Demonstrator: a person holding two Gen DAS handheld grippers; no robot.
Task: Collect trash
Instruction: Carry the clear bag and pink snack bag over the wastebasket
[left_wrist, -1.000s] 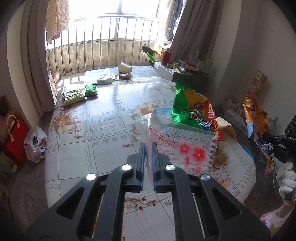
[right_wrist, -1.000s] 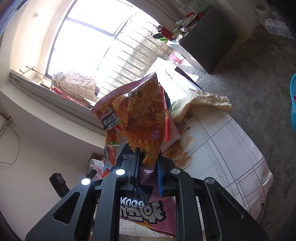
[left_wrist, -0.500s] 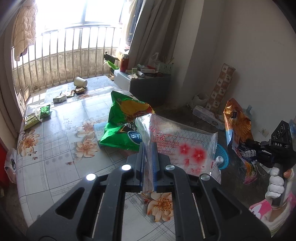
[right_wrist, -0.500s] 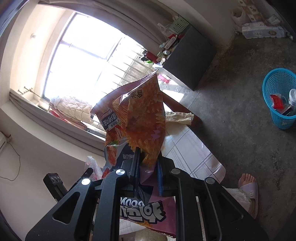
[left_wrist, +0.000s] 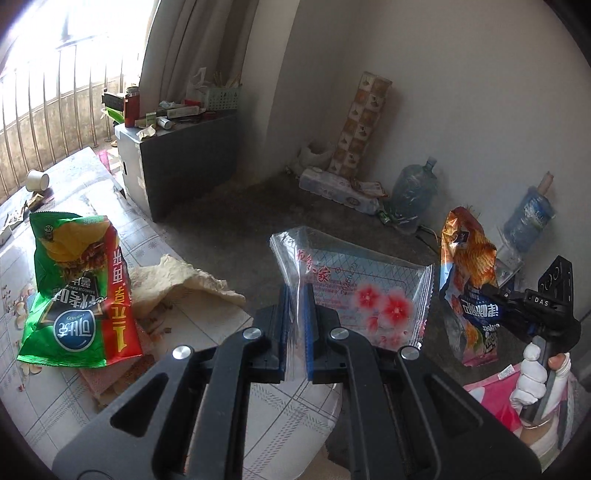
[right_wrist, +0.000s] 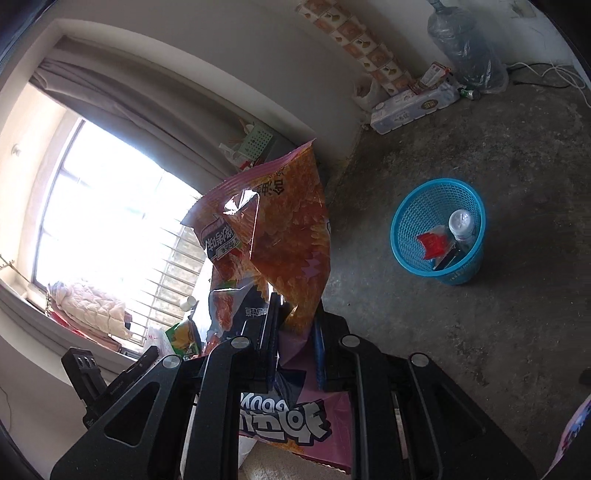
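Tools both clamped | left tool (left_wrist: 296, 325) pinches clear flowered bag (left_wrist: 354, 291), held up past tabletop (left_wrist: 207, 328) edge | right tool (right_wrist: 293, 350) grips orange snack bag (right_wrist: 280, 236) (upright) | blue basket (right_wrist: 437, 230) on floor, well apart.

A lived-in home room is showing here: a bare concrete floor (right_wrist: 461, 332) is stretching out, grey curtains (left_wrist: 192, 55) are hanging at eleven o'clock beside a barred window (left_wrist: 44, 110), a floral-cloth table (left_wrist: 55, 398) is sitting at eight o'clock, water jugs (left_wrist: 413, 195) are leaning on the wall at two o'clock, and a blue basket (right_wrist: 437, 230) is standing at three o'clock.
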